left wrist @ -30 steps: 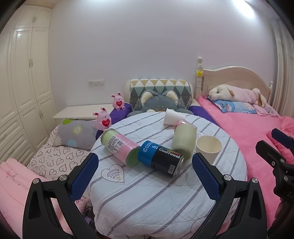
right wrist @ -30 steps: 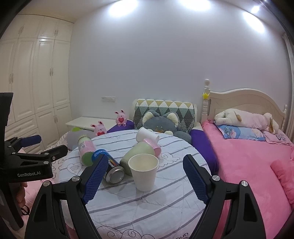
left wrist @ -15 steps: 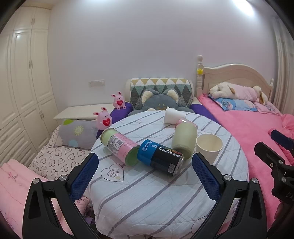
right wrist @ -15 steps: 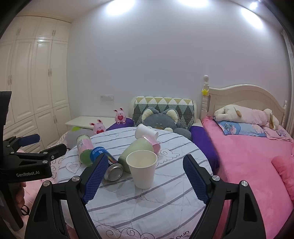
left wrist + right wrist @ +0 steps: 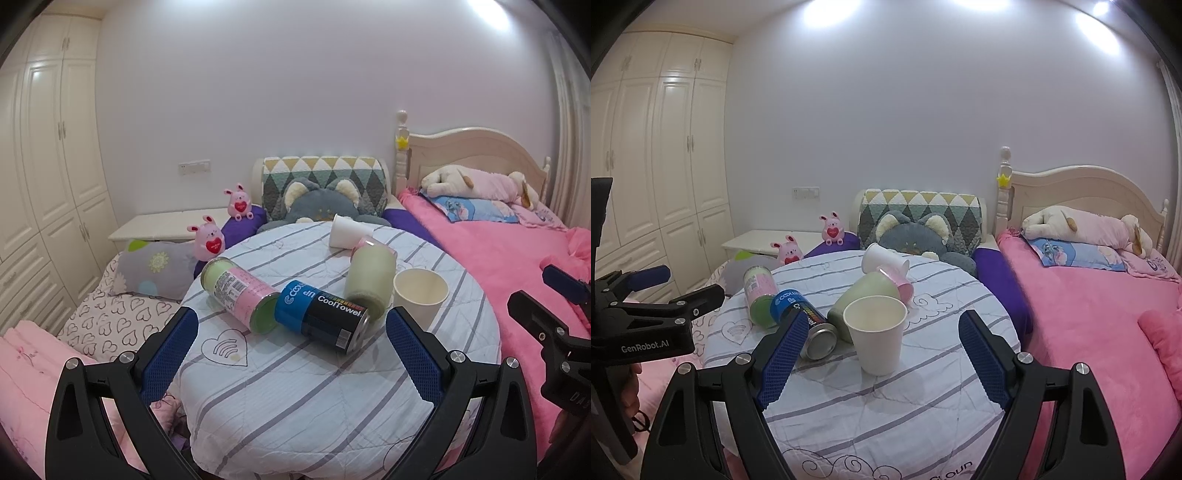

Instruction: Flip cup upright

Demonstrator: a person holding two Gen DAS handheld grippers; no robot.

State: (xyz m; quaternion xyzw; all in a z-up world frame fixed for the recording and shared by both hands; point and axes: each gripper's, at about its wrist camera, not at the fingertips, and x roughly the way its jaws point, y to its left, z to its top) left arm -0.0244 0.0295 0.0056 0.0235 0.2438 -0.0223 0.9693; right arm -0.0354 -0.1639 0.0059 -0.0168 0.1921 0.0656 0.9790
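On the round table [image 5: 923, 398], cream paper cup [image 5: 875, 338], upright, apparently empty

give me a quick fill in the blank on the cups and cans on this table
1. The paper cup nearest the right tongs stands ____ with its mouth up.
2. The white cup at the far side of the table lies on its ____.
3. The blue and black can carries the word ____.
4. Both tongs, left included, hold ____.

Missing words: upright; side; CoolTowel; nothing
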